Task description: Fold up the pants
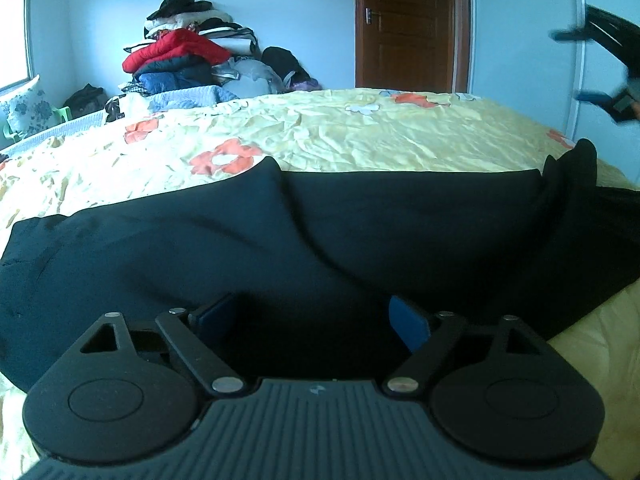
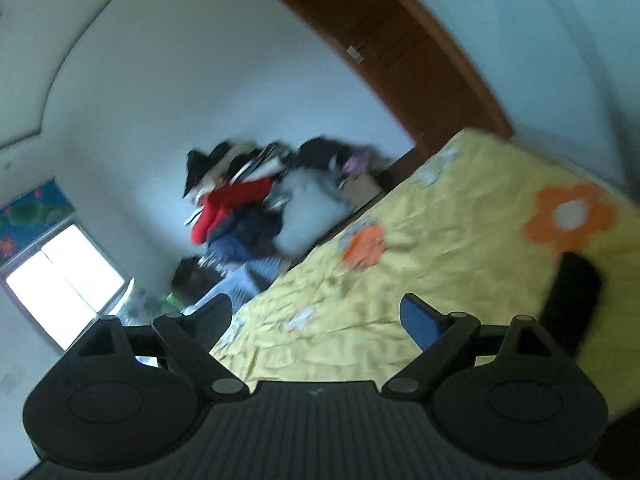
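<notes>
Black pants (image 1: 280, 232) lie folded across the near part of a bed with a yellow flowered sheet (image 1: 360, 132). My left gripper (image 1: 316, 320) is open, low over the near edge of the pants, holding nothing. My right gripper (image 2: 316, 320) is open and empty, raised and tilted above the sheet (image 2: 440, 272); it also shows at the far right of the left wrist view (image 1: 596, 68), in the air. A black end of the pants (image 2: 572, 304) shows at the right of the right wrist view, which is blurred.
A pile of clothes and bedding (image 1: 188, 60) stands beyond the bed's far left side. A brown door (image 1: 408, 24) and a white wardrobe (image 1: 528, 40) are behind the bed. A window (image 2: 60, 280) is at the left.
</notes>
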`<state>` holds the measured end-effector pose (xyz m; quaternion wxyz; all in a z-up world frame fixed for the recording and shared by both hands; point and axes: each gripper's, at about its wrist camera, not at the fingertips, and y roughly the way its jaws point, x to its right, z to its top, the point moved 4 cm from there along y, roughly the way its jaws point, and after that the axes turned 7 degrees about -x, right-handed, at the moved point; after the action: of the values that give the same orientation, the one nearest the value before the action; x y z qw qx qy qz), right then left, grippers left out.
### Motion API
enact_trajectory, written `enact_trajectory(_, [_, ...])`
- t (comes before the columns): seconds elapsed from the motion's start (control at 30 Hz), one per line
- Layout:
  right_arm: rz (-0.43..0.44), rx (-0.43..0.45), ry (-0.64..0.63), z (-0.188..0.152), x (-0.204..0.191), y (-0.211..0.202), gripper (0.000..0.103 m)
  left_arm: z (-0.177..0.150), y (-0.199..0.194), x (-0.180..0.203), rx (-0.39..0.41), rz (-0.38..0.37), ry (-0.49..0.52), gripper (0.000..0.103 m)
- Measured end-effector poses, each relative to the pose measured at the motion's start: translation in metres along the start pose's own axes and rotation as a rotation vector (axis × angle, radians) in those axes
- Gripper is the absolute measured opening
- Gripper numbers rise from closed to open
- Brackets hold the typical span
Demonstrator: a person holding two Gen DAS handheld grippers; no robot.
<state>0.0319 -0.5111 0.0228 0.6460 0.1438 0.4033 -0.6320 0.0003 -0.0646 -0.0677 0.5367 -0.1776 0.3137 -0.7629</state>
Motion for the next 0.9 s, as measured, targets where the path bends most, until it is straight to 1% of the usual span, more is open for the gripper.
enact_trajectory(0.03, [-0.030, 0.004, 0.021, -0.001, 0.008, -0.009, 0.093, 0.000, 0.000, 0.000, 0.000, -0.001, -0.001, 0.087])
enact_trajectory(0.07, [-0.081, -0.005, 0.050, -0.001, 0.019, -0.017, 0.093, 0.000, 0.001, 0.000, 0.000, -0.002, -0.001, 0.087])
enact_trajectory(0.17, [-0.213, -0.071, 0.119, -0.009, 0.052, -0.023, 0.094, 0.000, 0.001, 0.000, 0.000, -0.001, 0.000, 0.087])
enact_trajectory(0.2, [-0.228, -0.102, 0.146, -0.013, 0.061, -0.018, 0.094, 0.000, 0.001, 0.000, 0.000, -0.002, 0.000, 0.087])
enact_trajectory(0.23, [-0.225, -0.136, 0.173, -0.017, 0.068, -0.010, 0.094, 0.000, 0.001, 0.000, 0.000, -0.002, 0.000, 0.087])
enact_trajectory(0.3, [-0.199, -0.203, 0.254, -0.021, 0.075, 0.011, 0.094, 0.000, 0.001, 0.000, 0.000, -0.001, 0.000, 0.087])
enact_trajectory(0.33, [-0.173, -0.228, 0.287, -0.020, 0.068, 0.022, 0.094, 0.000, 0.001, 0.000, 0.000, -0.001, 0.000, 0.087])
enact_trajectory(0.37, [-0.101, -0.232, 0.289, -0.015, 0.054, 0.032, 0.094, 0.000, 0.001, 0.000, 0.000, -0.001, 0.000, 0.087])
enact_trajectory(0.43, [0.103, -0.235, 0.239, -0.003, 0.018, 0.051, 0.095, 0.000, 0.001, 0.000, 0.000, -0.001, 0.000, 0.088])
enact_trajectory(0.47, [0.177, -0.235, 0.201, 0.003, 0.000, 0.060, 0.094, 0.000, 0.001, 0.000, 0.000, -0.001, 0.000, 0.088])
enact_trajectory(0.5, [0.197, -0.226, 0.161, 0.009, -0.013, 0.067, 0.094, 0.000, 0.001, 0.000, -0.001, -0.001, -0.001, 0.088])
enact_trajectory(0.53, [0.173, -0.213, 0.117, 0.014, -0.021, 0.070, 0.094, 0.000, 0.001, 0.000, -0.001, -0.003, -0.002, 0.088])
enact_trajectory(0.57, [0.125, -0.197, 0.080, 0.018, -0.024, 0.071, 0.094, -0.001, 0.001, 0.000, -0.001, -0.004, -0.003, 0.088])
enact_trajectory(0.63, [0.031, -0.150, 0.064, 0.020, -0.016, 0.065, 0.094, -0.001, 0.001, -0.001, -0.001, -0.008, -0.005, 0.088])
enact_trajectory(0.67, [0.021, -0.131, 0.076, 0.018, -0.009, 0.059, 0.095, -0.001, 0.001, -0.001, -0.001, -0.009, -0.006, 0.089])
enact_trajectory(0.7, [0.035, -0.121, 0.099, 0.014, -0.002, 0.055, 0.095, -0.001, 0.001, -0.001, -0.001, -0.009, -0.006, 0.089])
enact_trajectory(0.73, [0.059, -0.132, 0.126, 0.008, 0.006, 0.052, 0.095, -0.001, 0.001, -0.001, -0.001, -0.009, -0.006, 0.089])
enact_trajectory(0.77, [0.083, -0.164, 0.150, 0.003, 0.012, 0.052, 0.095, -0.001, 0.001, -0.001, -0.001, -0.009, -0.005, 0.089])
enact_trajectory(0.8, [0.099, -0.213, 0.171, -0.003, 0.016, 0.059, 0.095, -0.001, 0.001, -0.001, -0.001, -0.009, -0.006, 0.089])
enact_trajectory(0.87, [0.100, -0.319, 0.194, -0.018, 0.018, 0.072, 0.096, -0.001, 0.001, -0.001, -0.001, -0.009, -0.006, 0.090])
enact_trajectory(0.9, [0.105, -0.342, 0.194, -0.022, 0.017, 0.079, 0.096, -0.001, 0.001, -0.001, -0.001, -0.009, -0.006, 0.090])
